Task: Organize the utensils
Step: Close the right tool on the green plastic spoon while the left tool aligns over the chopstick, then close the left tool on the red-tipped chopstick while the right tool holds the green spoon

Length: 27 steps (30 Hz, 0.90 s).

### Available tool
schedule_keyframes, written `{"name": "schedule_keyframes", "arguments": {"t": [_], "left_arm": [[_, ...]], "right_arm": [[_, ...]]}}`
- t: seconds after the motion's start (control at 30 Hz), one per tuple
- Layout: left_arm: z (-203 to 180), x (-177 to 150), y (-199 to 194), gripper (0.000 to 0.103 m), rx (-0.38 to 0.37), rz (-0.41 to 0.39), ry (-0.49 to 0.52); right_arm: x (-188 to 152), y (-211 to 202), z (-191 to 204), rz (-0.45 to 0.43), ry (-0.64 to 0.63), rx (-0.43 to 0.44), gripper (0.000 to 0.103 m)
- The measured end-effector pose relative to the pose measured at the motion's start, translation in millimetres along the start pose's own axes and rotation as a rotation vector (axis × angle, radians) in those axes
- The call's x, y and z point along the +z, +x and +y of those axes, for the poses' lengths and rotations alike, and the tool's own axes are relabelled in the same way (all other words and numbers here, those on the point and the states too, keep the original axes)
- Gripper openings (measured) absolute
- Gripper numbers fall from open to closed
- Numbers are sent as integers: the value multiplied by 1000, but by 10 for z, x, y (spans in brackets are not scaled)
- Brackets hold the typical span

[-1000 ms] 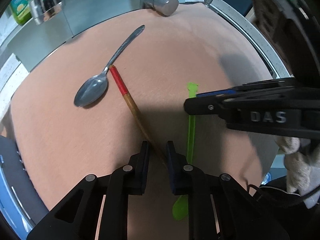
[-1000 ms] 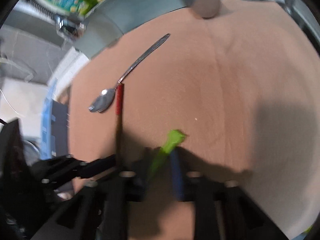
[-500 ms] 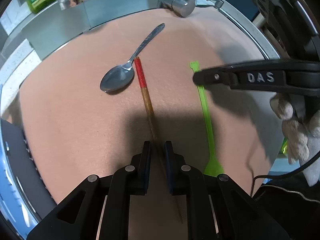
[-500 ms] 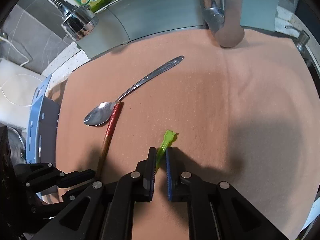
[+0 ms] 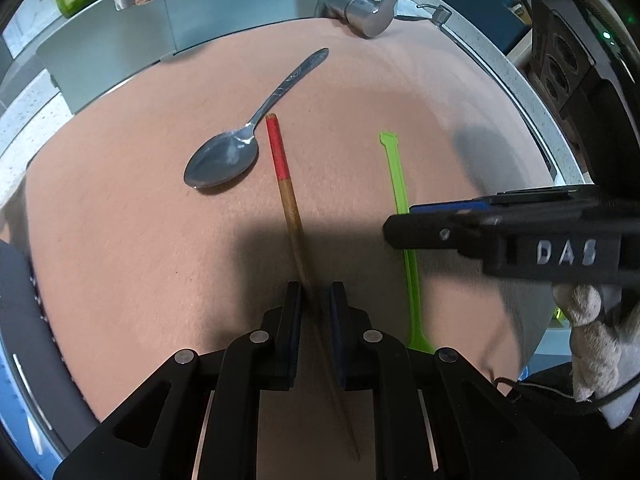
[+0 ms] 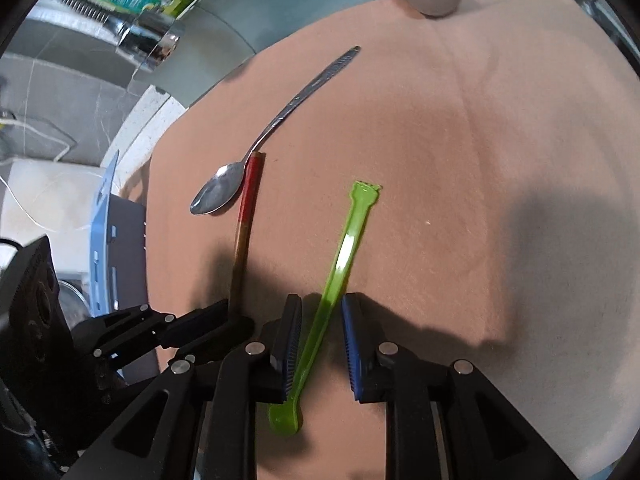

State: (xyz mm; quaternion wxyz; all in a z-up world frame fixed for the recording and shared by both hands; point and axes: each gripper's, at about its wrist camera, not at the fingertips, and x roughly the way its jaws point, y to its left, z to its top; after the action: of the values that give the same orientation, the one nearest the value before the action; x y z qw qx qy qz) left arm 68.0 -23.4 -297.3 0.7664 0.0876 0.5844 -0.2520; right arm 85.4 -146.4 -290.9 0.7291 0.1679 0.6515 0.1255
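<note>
right claw (image 6: 320, 324) opening, slim green plastic scoop (image 6: 340, 256) lying loose between pads; lift clear w/o nudging. left claw (image 5: 314, 312) clenched on red-tipped wooden chopstick (image 5: 286, 188); keep parallel, tip at 12, beside steel spoon (image 5: 232, 152).

The left gripper (image 5: 314, 300) is pinching the thin end of a chopstick (image 5: 286, 188) that is lying on the pink mat (image 5: 120, 240), its red tip touching the spoon (image 5: 244, 136). A green utensil (image 5: 400, 200) is lying beside the chopstick, apart from it. The right gripper (image 5: 394, 228) is reaching in from the right over the green utensil, its jaws edge-on.
</note>
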Motion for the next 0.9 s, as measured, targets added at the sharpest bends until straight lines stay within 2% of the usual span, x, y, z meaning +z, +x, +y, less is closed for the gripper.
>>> {"name": "schedule_keyframes", "arguments": {"t": [0.13,0.4,0.7,0.9], "left_arm": [[-9,0,10,12,-2,-10,0],[-16,-30,26,9,-3,-30,-26],[66,-115,-64,7,0,-50,-62],[88,-209,-169,7,-20,-80,-92]], "right_arm": [[-1,28,60,-21,-40,-40,12],[14,4,-70,-15,0,13,6],[-44,-51,-206,-3,52,76,6],[-54,-93,-212,-12,60,89,6]]}}
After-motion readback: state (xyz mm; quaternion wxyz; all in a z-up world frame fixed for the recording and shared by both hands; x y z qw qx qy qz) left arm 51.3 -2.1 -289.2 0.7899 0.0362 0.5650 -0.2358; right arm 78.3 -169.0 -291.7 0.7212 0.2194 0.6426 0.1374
